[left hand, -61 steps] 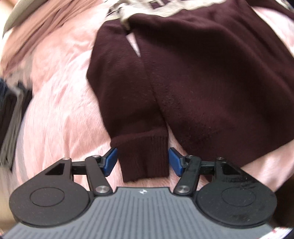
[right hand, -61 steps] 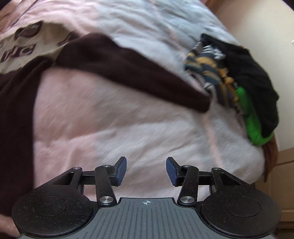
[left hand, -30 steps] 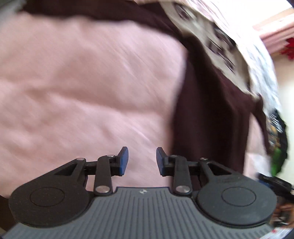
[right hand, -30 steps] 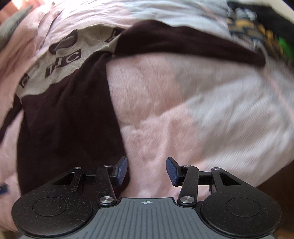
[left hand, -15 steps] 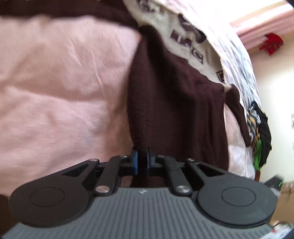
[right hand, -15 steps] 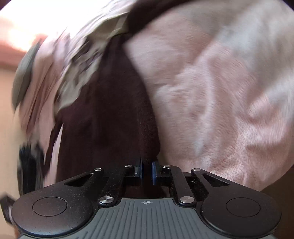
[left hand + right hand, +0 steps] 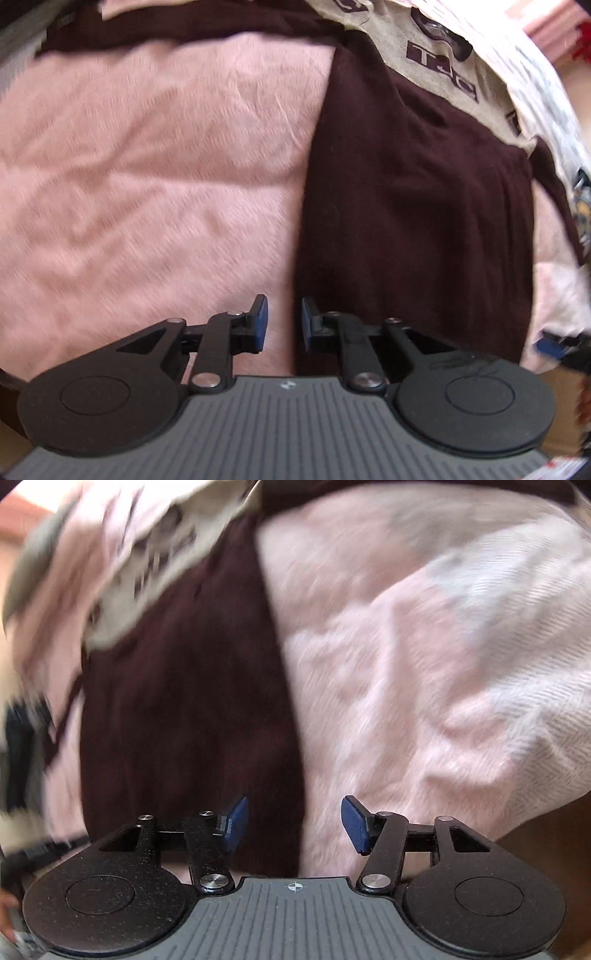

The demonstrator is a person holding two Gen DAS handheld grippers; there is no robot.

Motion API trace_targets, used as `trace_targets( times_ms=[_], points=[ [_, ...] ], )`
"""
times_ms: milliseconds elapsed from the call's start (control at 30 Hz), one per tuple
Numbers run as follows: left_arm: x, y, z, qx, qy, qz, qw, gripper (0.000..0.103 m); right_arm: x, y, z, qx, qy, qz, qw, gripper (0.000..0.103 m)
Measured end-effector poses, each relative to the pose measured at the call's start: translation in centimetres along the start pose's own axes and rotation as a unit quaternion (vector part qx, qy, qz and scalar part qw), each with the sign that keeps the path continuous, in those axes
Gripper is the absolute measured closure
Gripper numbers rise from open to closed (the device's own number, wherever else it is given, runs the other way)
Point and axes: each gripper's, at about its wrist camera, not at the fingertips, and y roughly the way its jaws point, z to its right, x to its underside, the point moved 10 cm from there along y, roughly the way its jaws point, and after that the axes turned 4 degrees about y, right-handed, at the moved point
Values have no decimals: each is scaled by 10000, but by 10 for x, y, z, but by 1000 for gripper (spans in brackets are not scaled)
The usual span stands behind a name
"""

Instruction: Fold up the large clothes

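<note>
A fuzzy pink blanket (image 7: 147,177) covers the bed, and the left gripper (image 7: 280,321) and right gripper (image 7: 293,821) hover just above it, both released with jaws that have just been opening and pads touching nothing. The dark maroon sweater (image 7: 413,206) lies flat on the blanket, its hem corners between each gripper's blue pads. Farther up the sweater runs a beige lettered band (image 7: 443,70), with pale wall past the blanket's far edge.

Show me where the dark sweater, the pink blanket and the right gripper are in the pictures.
sweater (image 7: 413,206), left wrist view, middle of its dark body.
blanket (image 7: 147,177), left wrist view, bare pink area.
right gripper (image 7: 294,825), right wrist view, midway between its fingertips.
</note>
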Motion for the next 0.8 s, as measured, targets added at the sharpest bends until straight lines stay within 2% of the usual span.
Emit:
trace_targets(
  times_ms=[133,233,300,367,400,467,567,633,700,800],
  points=[
    [-19,-1,12,-259,687,334,9967,89,-30,-5,5,-130,147,736,9971,50],
    [-35,11,36,-178,975,482,9939,89,-42,0,-22,-99,-503,1247,9909,53],
    [-35,21,50,-123,1094,395,9931,89,-38,15,-35,71,-1045,1081,9886,57],
    [-24,34,54,-213,1168,142,9928,87,-22,38,-41,442,-1435,588,9869,58],
    [-18,38,53,-258,1176,59,9927,87,-11,48,-34,663,-1568,251,9851,58],
    [-6,37,52,-278,1181,-87,9926,86,10,51,-24,952,-1623,-2,9821,58],
    [3,26,47,-203,1122,-343,9929,86,19,33,-9,871,-1028,-122,9908,58],
    [-2,19,44,-160,1023,-457,9936,86,5,11,6,785,-389,123,9961,58],
    [-17,13,44,-154,999,-363,9942,86,-30,-23,26,686,306,910,9930,58],
    [-48,2,48,-353,864,-77,9956,86,-90,-70,72,405,1366,1954,9703,58]
  ],
)
